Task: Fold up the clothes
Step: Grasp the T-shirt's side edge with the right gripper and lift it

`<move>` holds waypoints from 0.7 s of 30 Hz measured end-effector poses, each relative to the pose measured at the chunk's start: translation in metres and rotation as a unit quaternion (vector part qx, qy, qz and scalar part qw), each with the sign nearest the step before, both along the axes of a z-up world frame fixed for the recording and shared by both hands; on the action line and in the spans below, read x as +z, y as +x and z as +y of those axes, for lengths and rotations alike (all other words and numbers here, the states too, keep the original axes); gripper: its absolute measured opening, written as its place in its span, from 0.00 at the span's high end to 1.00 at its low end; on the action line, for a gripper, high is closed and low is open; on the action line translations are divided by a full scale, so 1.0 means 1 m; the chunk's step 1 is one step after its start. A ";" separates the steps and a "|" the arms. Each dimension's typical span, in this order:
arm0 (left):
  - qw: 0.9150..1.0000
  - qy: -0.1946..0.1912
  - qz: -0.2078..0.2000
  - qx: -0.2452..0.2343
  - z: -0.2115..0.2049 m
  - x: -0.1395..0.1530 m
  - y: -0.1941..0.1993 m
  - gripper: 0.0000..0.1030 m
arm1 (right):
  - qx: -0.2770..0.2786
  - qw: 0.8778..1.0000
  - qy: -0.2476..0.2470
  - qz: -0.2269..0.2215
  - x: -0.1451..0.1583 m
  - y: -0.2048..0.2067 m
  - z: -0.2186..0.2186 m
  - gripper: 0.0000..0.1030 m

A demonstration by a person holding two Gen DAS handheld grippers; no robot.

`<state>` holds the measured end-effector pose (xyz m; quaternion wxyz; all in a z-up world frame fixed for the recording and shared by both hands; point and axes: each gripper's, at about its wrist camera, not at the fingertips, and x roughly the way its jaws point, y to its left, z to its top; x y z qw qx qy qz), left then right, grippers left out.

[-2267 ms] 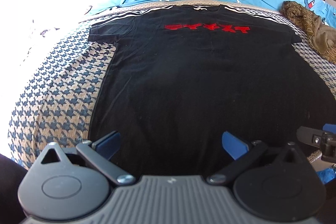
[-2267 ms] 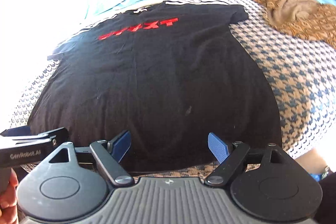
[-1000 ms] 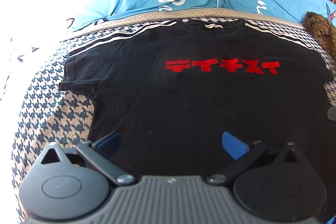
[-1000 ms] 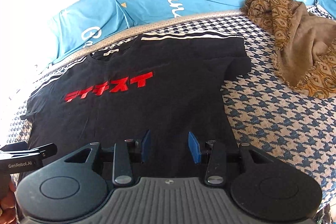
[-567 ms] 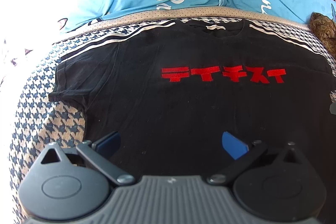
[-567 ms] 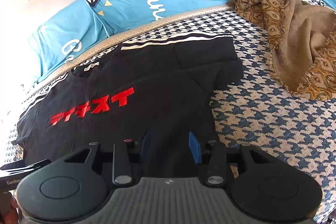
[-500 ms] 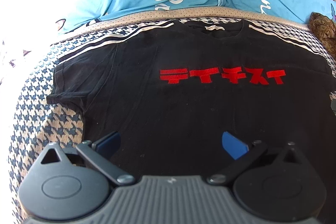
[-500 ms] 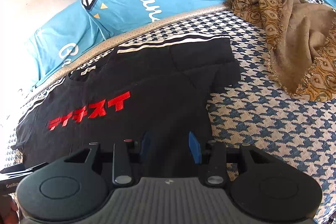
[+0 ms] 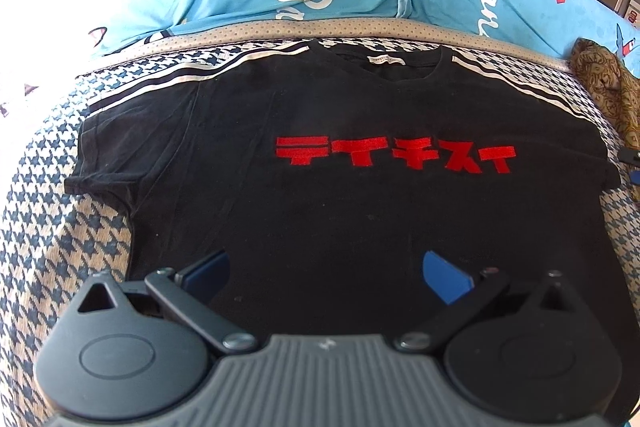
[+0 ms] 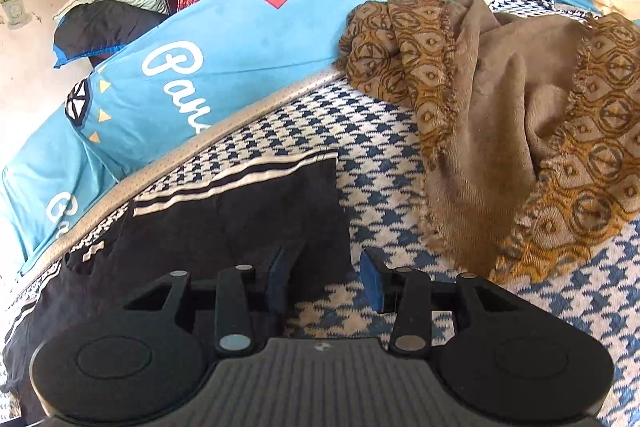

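The left gripper (image 9: 325,273) hangs with fingers spread wide over the black T-shirt (image 9: 340,211), lying flat on the houndstooth cover (image 9: 52,227). The right gripper (image 10: 322,281), half-spread, has swung right to the shirt's sleeve (image 10: 304,219), nearer the brown shawl (image 10: 520,131).

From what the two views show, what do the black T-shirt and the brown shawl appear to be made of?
Black T-shirt: probably soft matte cotton knit; it lies flat, with faint lint. Brown shawl: looks like thin woven cloth with a printed pattern and frayed edge; it bunches in loose folds.
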<state>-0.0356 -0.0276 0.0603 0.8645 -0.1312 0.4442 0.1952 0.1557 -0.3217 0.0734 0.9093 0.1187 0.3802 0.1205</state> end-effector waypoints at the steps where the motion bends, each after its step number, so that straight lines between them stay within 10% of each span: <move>1: 1.000 0.001 0.001 -0.002 -0.002 0.000 0.001 0.00 | -0.001 1.000 0.000 -0.002 -0.001 0.004 0.001 0.61; 17: 1.000 -0.021 0.009 -0.011 -0.003 -0.005 0.006 0.00 | -0.021 1.000 0.008 -0.013 -0.033 0.061 0.012 0.46; 21: 1.000 -0.028 0.010 -0.006 -0.001 -0.005 0.006 0.00 | 0.004 1.000 -0.008 -0.029 -0.034 0.066 0.023 0.84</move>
